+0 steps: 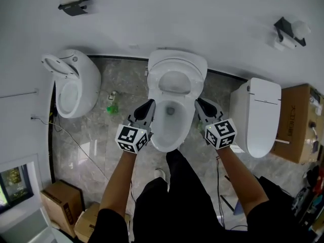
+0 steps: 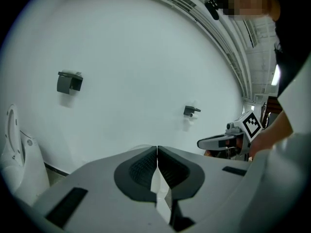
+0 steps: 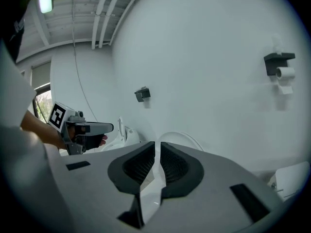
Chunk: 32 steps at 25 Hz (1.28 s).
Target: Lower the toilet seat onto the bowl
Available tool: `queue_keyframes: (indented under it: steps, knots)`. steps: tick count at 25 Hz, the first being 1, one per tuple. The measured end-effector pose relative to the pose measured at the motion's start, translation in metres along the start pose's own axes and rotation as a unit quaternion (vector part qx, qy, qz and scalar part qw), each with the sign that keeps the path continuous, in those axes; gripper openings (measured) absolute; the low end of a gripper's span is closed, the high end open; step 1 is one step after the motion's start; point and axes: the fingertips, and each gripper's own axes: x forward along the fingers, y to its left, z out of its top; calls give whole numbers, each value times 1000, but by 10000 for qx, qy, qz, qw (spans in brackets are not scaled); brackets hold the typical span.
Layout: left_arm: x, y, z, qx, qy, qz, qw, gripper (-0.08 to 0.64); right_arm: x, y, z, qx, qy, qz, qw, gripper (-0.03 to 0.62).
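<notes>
You stand in a sanitary-ware display or test room, not a home bathroom: three toilets (image 1: 177, 65) abreast along one wall (image 1: 177, 19), cardboard cartons (image 1: 61, 199) on the floor (image 1: 116, 146)

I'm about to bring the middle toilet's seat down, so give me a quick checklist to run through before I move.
1. Seat raised, ready to lower: ok.
2. Bowl rim free of objects: ok.
3. Left gripper shut, nothing between its jaws: ok.
4. Right gripper shut, nothing between its jaws: ok.
5. A gripper in contact with the seat: not ok, both sit beside the bowl.
6. Green item on the floor, apart from the bowl: ok.
</notes>
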Motion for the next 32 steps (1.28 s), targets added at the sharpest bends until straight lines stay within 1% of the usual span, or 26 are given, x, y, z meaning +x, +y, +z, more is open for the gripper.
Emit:
queue_keyframes:
  steps: [2, 8, 12, 16, 18, 21, 23, 27, 30, 32]
  knots:
    - [18, 10, -2, 1, 55, 39, 10000, 14, 16, -16, -2, -2, 118, -15, 9999, 34]
    - [68, 42, -13, 60, 248, 176, 9995, 19, 53, -53, -3, -223, 345, -181, 9990, 37]
    - [101, 63, -16, 213, 409, 154, 9988, 57, 81, -68, -4, -452, 492, -221, 9975, 87]
    - [132, 80, -18, 449, 539, 127, 9975, 78, 104, -80, -2, -894, 606, -328, 9936, 94]
    - [148, 87, -23, 504, 692, 62, 9963, 91, 115, -87, -2, -1099, 671, -396, 9909, 94]
    - [167, 94, -32, 600, 924, -15, 9939, 109, 129, -98, -3, -1032, 725, -396, 9912, 94]
    - [178, 97, -36, 669, 1004, 16, 9927, 117, 135, -105, -5, -994, 765, -404, 9913, 94]
    - [196, 101, -45, 779, 1145, 20, 9904, 130, 148, -119, -12, -1166, 911, -433, 9880, 94]
    - [205, 102, -53, 947, 1275, 8, 9873, 130, 158, -124, -22, -1169, 1066, -329, 9869, 94]
    - [210, 103, -57, 960, 1307, 16, 9868, 129, 164, -128, -27, -1181, 1134, -298, 9861, 94]
